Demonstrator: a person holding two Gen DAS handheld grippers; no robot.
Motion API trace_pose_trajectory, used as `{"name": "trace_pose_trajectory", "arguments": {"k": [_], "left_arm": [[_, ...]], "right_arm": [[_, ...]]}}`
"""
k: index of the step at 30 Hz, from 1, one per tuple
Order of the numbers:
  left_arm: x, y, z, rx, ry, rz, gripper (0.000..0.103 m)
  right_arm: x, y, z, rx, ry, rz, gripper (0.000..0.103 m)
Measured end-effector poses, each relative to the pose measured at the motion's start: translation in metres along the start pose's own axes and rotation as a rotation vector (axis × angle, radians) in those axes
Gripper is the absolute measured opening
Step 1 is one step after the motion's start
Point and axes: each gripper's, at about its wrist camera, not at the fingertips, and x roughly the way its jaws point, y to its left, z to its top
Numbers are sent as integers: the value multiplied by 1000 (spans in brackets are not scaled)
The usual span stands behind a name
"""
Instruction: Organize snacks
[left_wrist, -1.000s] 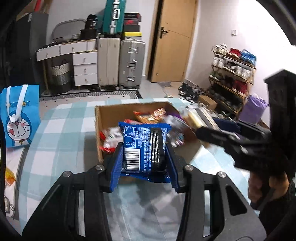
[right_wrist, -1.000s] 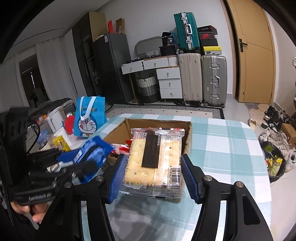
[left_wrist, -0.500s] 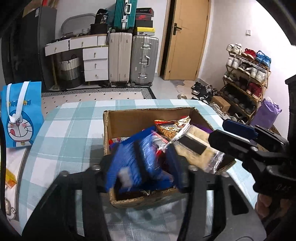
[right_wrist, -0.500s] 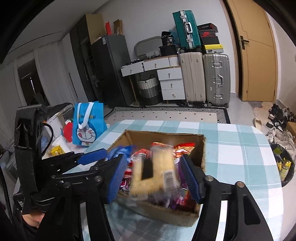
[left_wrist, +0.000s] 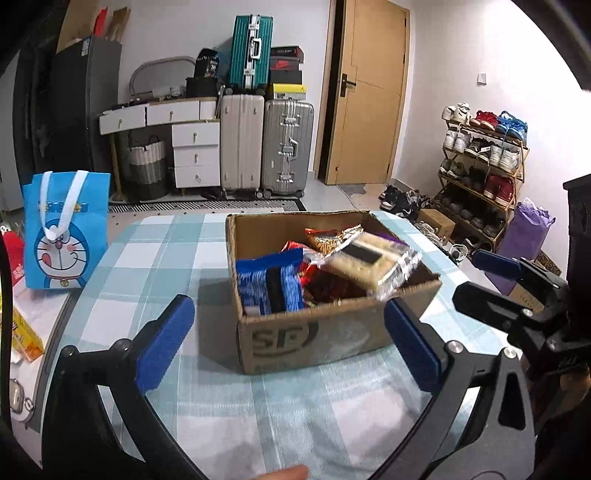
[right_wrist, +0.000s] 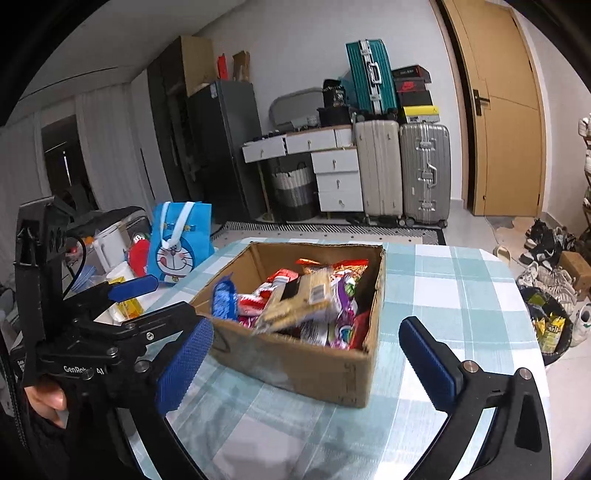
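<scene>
Checked tablecloth (left_wrist: 155, 266) spreads beneath my left gripper (left_wrist: 288, 343) and right gripper (right_wrist: 306, 363), both wide open, empty. Ahead, cardboard box (left_wrist: 332, 339) holds snacks (right_wrist: 306, 299). Only my right view shows a trash bin (right_wrist: 550, 325).

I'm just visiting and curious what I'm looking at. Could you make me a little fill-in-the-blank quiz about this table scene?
1. The snacks lie inside a ____ box.
2. Both the left tool and the right tool are ____ and hold nothing.
3. The blue packet sits at the box's ____ side in the left tool's view.
4. The cartoon-cat bag is ____ in colour.

Missing words: cardboard; open; left; blue
</scene>
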Motion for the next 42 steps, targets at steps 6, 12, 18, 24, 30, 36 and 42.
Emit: {"name": "trace_pose_trajectory", "arguments": {"k": [6,12,18,24,30,36,42], "left_arm": [[-20,-1,-29,-2,-20,-12,102],[-29,-4,-54,32,-77,10,102],[-27,-4,-67,33,-105,46,103],[-25,-2,-71,22,-119,33,103],[-24,0,-69,20,-121,27,102],[-25,2,-69,25,-133,31,103],[-23,2,-68,31,-130,32,103]], "right_arm": [[-17,4,-29,-11,-44,5,103],[-25,10,-52,-28,-101,7,103],[-29,14,-65,-49,-150,1,103],[-28,15,-69,-74,-168,-24,103],[-28,17,-76,-93,-183,-43,103],[-30,21,-78,-116,-194,-67,103],[-29,23,-77,-134,-191,-71,103]]}}
